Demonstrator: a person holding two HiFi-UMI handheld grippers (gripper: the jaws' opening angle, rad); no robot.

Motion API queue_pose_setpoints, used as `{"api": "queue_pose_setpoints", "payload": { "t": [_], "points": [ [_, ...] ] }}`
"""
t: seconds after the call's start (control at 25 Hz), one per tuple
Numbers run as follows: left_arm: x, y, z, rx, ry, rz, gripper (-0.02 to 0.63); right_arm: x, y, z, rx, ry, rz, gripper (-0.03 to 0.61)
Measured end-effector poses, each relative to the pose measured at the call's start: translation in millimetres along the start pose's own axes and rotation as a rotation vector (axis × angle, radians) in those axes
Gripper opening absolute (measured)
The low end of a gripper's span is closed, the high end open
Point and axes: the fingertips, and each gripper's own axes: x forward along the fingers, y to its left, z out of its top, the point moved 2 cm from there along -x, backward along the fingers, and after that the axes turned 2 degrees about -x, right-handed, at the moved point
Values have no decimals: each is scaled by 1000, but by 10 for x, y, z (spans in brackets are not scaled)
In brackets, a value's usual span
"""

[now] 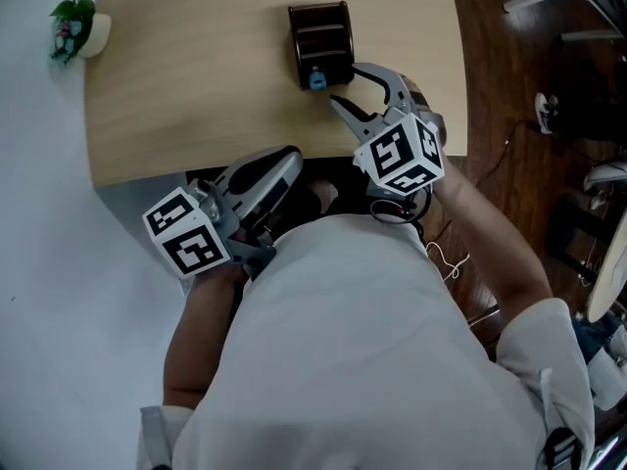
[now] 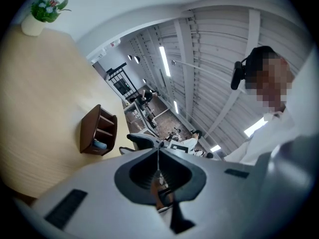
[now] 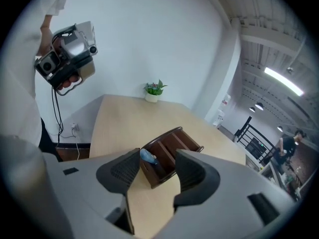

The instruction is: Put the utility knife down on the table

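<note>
Head view: a brown rack (image 1: 321, 37) stands on the counter (image 1: 196, 86), and the blue utility knife (image 1: 316, 78) lies in the rack's nearest compartment. The right gripper (image 1: 345, 84) hangs just this side of the rack, its fingers wide apart. The left gripper (image 1: 284, 160) is well apart from the rack.

Left gripper view: the fingers are pressed together on nothing; the rack (image 2: 97, 128) stands off to the left.

Right gripper view: the fingers are spread and empty — rack (image 3: 172, 143) and knife (image 3: 148, 157) show beyond the gap, untouched.

Overhead head view; table (image 1: 196, 67) common to all
</note>
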Motion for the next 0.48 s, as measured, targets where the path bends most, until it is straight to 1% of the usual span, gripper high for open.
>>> {"api": "queue_pose_setpoints", "payload": {
  "t": [0.12, 0.28, 0.36, 0.48],
  "points": [
    [-48, -29, -37, 13, 8, -16, 3, -217, -16, 54, 65, -10, -34, 218],
    [-72, -112, -33, 13, 12, -41, 3, -499, -48, 90, 188, -17, -62, 218],
    [-62, -156, -3, 23, 14, -52, 3, -625, -71, 95, 274, -29, -65, 218],
    [-49, -182, 23, 47, 18, -60, 3, -754, -57, 48, 414, -37, -47, 216]
  ]
}}
